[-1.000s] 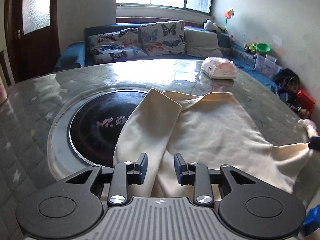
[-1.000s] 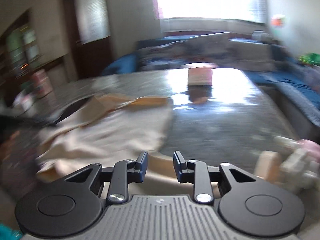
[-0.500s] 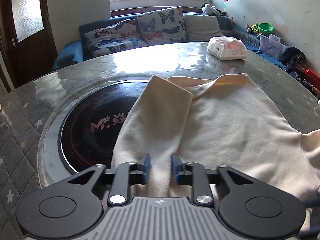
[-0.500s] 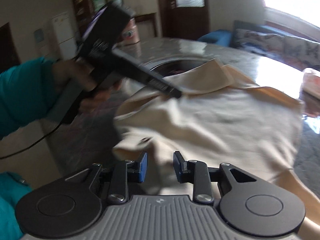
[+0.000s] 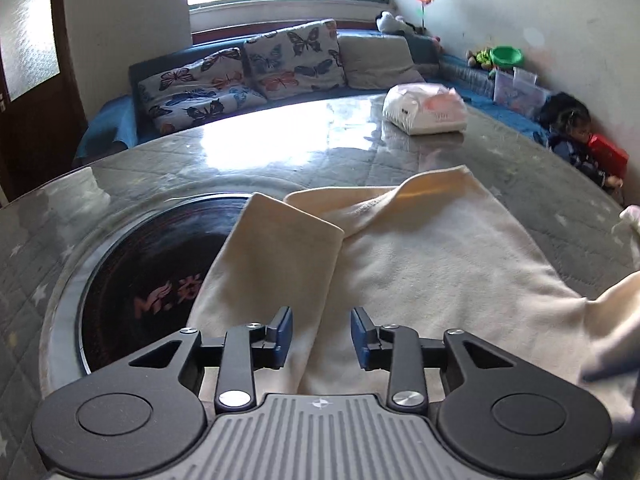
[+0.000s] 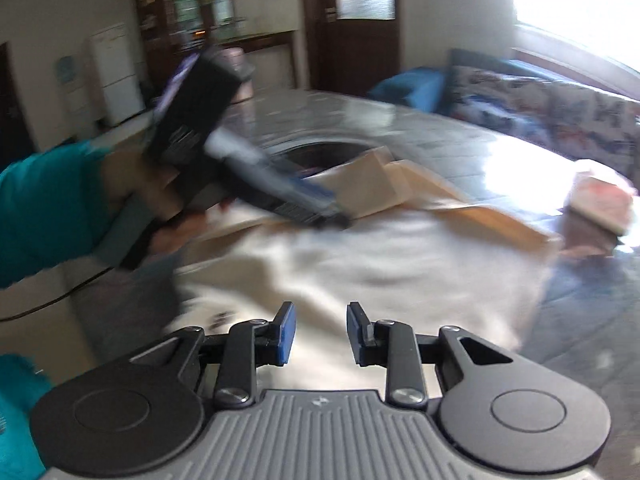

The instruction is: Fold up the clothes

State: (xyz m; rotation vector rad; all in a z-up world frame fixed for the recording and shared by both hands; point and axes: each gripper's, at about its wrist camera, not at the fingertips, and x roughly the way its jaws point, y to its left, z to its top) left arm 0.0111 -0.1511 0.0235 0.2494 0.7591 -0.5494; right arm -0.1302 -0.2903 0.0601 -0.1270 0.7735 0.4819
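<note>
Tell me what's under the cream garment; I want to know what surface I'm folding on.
The cream garment lies on the quilted table, partly over the black round inset. Its covered part is hidden, as is anything else beneath.

A home living room is shown. A sofa with butterfly cushions is seen at twelve o'clock, toys at two.

The garment lies on the bench, its left edge over the round inset plate; the wrapped packet sits behind it, well apart; the sofa stands behind the bench.
</note>
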